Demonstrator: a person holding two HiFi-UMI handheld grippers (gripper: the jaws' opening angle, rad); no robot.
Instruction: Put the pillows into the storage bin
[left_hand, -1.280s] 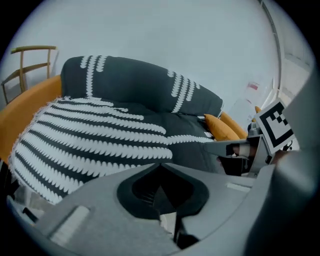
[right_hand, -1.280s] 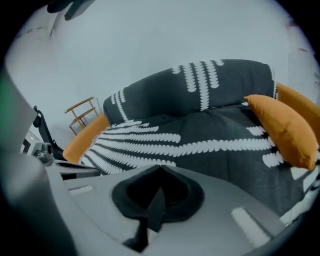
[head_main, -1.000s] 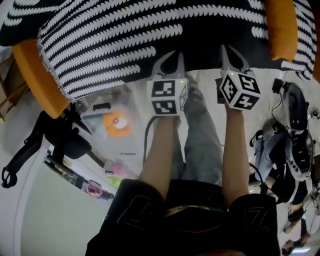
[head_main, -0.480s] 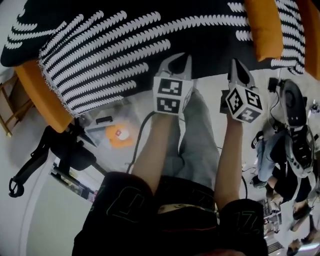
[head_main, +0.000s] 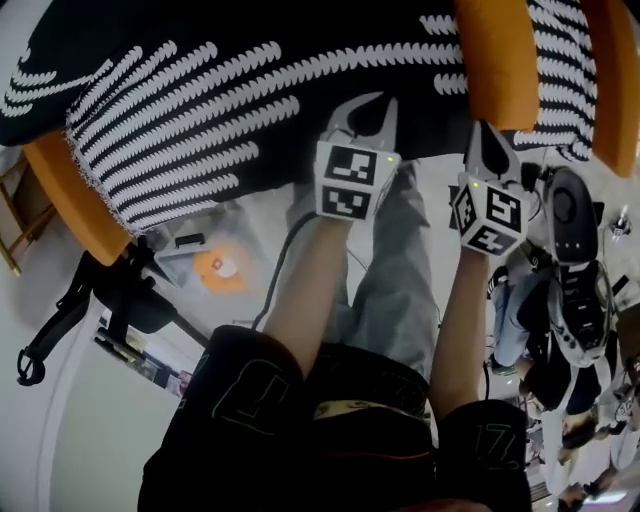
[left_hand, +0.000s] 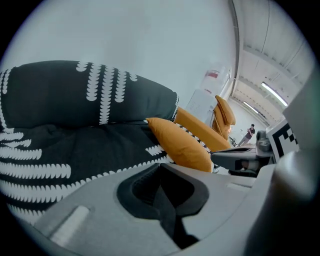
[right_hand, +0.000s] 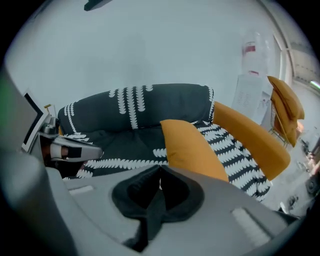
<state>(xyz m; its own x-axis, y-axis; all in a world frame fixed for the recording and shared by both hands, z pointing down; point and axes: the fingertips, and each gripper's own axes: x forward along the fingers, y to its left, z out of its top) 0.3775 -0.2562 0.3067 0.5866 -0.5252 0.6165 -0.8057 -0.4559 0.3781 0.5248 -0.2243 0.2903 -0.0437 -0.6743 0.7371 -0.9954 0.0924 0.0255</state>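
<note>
While left tool (head_main: 366, 106) and right tool (head_main: 489, 133) stand shut, empty, the orange pillow (head_main: 495, 60) lies ahead, nearest the right.

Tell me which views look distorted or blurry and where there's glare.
Head view: fisheye bends the striped sofa, fairly sharp. Left gripper view: black round vignette, ceiling lights glare at right, near jaws soft. Right gripper view: same vignette, orange pillow crisp, even light.

I read no legible text, number or brand. My left gripper (head_main: 382, 100) and right gripper (head_main: 487, 127) carried only black-and-white square marker patterns. The green outlined figures on my shirt (head_main: 262, 398) were indistinct. The red-and-white sign (right_hand: 251, 50) on the wall (right_hand: 150, 45) was too small to read.
</note>
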